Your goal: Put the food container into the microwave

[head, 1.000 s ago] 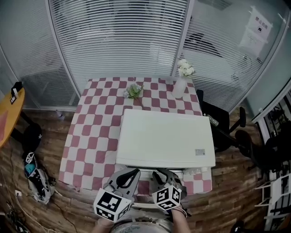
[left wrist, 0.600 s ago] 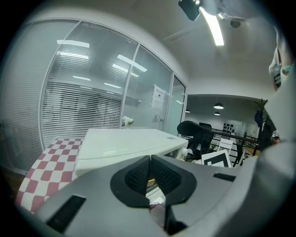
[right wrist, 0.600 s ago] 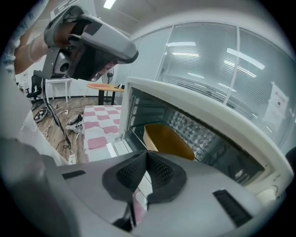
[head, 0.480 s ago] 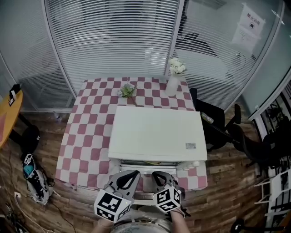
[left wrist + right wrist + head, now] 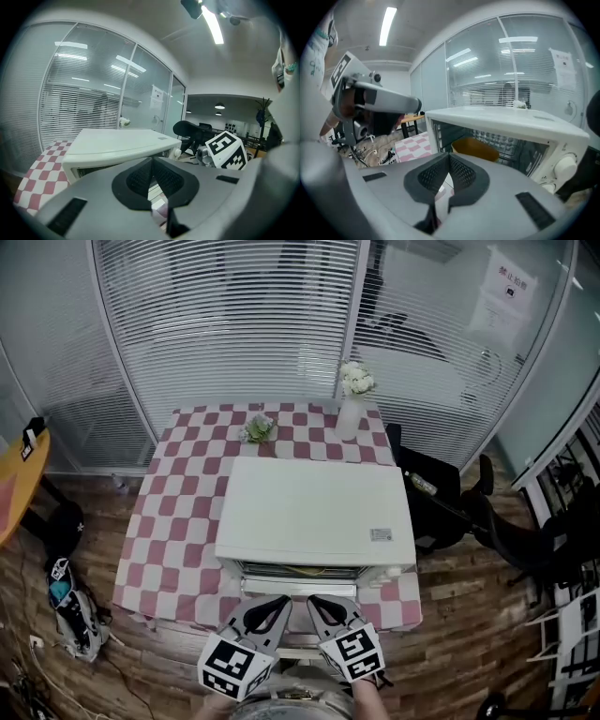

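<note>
The food container point(image 5: 476, 148), a yellow-brown tub, sits inside the microwave point(image 5: 314, 510), in the left part of the cavity as my right gripper view looks into it. The cavity front is uncovered there, and a round knob point(image 5: 565, 166) shows on the panel to its right. Nothing stands between my jaws and the opening.

The microwave is a white box on a table point(image 5: 178, 521) covered in a red-and-white check cloth, set toward the near right part of it. Behind it, near the far edge, a white vase of pale flowers point(image 5: 349, 409) stands upright, and a small green bunch point(image 5: 258, 429) lies to its left, well apart from the microwave. A black office chair point(image 5: 441, 507) is just beside the table's right side. On the wooden floor to the left lies a bag point(image 5: 70, 601), and glass walls with blinds close off the room behind.

My left gripper point(image 5: 282, 601) hangs just in front of the microwave's near edge, its jaws pressed together at the tips with nothing between them. My right gripper point(image 5: 315, 600) is just beside it, level with it, its jaws likewise pressed together and empty. Neither touches the microwave or the container.
</note>
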{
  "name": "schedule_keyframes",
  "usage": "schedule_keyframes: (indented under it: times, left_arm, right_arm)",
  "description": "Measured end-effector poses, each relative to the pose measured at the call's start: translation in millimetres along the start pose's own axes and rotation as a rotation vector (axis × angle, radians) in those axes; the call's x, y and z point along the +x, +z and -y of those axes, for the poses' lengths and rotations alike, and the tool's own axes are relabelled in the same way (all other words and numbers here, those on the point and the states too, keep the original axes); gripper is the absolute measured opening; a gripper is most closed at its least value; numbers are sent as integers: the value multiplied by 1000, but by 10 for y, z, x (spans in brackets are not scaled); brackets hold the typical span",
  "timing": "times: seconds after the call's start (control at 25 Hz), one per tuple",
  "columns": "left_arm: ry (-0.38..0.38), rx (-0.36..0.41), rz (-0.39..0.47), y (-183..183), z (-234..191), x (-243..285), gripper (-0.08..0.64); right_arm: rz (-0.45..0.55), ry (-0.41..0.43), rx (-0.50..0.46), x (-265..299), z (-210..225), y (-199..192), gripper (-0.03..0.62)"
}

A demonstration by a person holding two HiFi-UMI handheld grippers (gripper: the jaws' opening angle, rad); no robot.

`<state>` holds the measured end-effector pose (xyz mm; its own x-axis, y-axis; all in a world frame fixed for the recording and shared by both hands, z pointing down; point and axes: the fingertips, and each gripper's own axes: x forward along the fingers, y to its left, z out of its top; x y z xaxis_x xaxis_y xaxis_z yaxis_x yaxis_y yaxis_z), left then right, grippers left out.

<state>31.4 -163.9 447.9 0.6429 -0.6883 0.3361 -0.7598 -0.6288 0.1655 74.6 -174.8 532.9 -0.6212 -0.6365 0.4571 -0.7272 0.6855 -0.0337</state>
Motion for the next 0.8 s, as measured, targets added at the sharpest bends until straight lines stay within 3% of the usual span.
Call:
schedule_keyframes:
  times: [0.4, 0.8]
  left_arm:
    - [3, 15, 54, 176, 224, -42, 17]
    - [37, 77, 145, 488, 263, -167, 17]
  right_arm:
    - [189, 12, 11, -395, -23, 654, -6]
    - [327, 12, -74, -709, -95, 1210, -6]
